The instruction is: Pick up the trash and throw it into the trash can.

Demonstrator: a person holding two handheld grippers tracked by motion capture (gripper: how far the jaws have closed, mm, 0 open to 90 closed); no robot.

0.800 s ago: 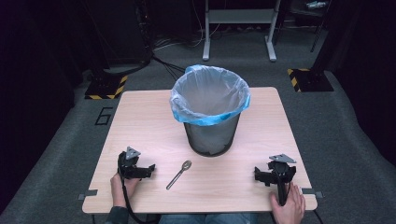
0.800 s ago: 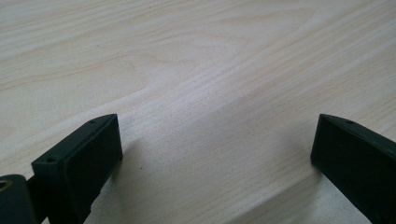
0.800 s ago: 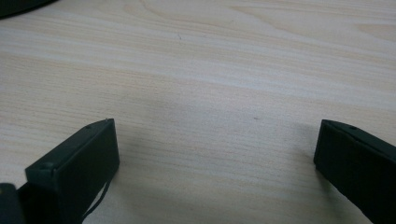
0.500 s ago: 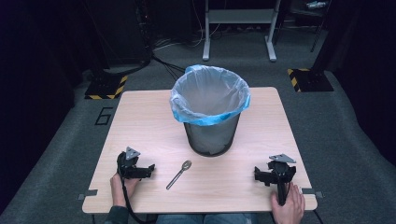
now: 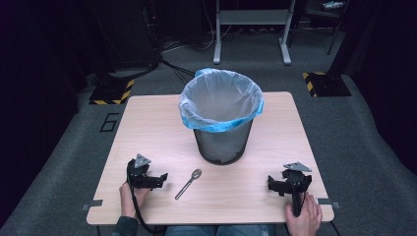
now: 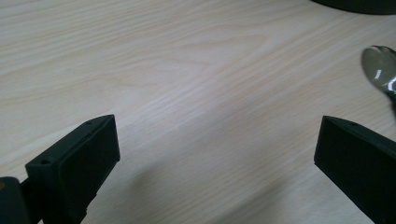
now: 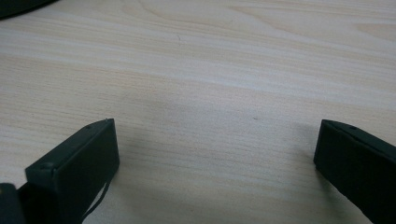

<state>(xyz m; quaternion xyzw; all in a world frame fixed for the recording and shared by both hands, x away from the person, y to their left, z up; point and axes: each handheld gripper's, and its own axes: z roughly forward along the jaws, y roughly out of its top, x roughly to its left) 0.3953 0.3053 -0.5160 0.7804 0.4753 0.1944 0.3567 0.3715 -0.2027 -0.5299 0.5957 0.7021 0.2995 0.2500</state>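
A metal spoon (image 5: 189,183) lies on the wooden table (image 5: 147,128), its bowl pointing toward a black mesh bin (image 5: 221,142) lined with a blue-rimmed clear bag. My left gripper (image 5: 153,180) rests on the table just left of the spoon, jaws wide open with nothing between them. In the left gripper view, the spoon's bowl (image 6: 380,70) lies beyond the right jaw. My right gripper (image 5: 289,181) sits near the table's front right corner, open and empty. In the right gripper view only bare wood lies between its jaws (image 7: 215,140).
The bin stands in the middle of the table, between and beyond both grippers. A metal stand (image 5: 251,29) and yellow-black striped floor plates (image 5: 110,91) lie on the grey carpet past the table. The person's hands hold both gripper handles at the front edge.
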